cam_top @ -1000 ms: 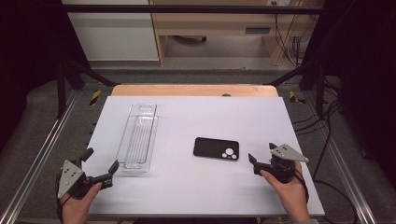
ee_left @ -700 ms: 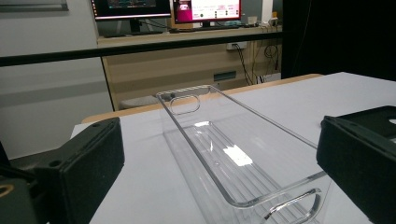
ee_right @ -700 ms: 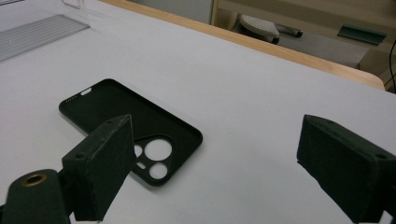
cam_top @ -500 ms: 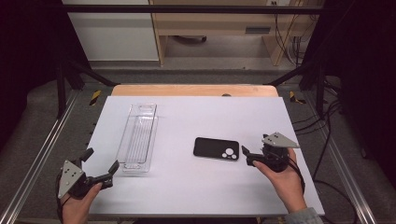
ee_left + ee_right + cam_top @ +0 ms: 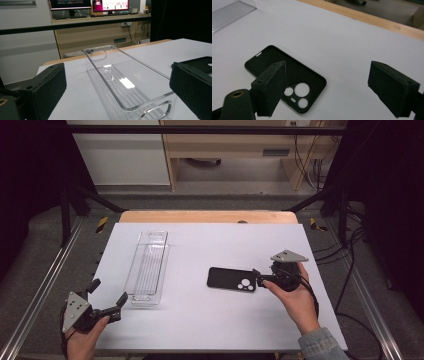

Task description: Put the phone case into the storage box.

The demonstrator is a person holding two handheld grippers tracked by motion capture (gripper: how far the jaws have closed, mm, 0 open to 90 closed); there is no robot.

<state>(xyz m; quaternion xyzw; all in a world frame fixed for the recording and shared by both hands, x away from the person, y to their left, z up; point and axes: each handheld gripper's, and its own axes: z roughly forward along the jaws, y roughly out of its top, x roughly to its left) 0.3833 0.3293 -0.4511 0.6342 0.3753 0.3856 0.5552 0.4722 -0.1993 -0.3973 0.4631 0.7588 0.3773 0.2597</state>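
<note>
At the table's near edge the left gripper (image 5: pixel 106 301) rests with jaws spread just short of the clear plastic tray (image 5: pixel 148 268), while farther in the right gripper (image 5: pixel 261 278), jaws apart and empty, hovers at the black phone case's (image 5: pixel 232 279) camera-cutout end on the white tabletop (image 5: pixel 200 320).

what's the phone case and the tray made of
Phone case: looks like matte black soft plastic or silicone; dull, no glare, thin raised rim, camera cutouts. Tray: clear hard plastic, likely acrylic; see-through walls, bright highlights, ribbed floor.

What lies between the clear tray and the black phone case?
Nothing: bare white table separates the clear tray from the black phone case, seen in the high view.
</note>
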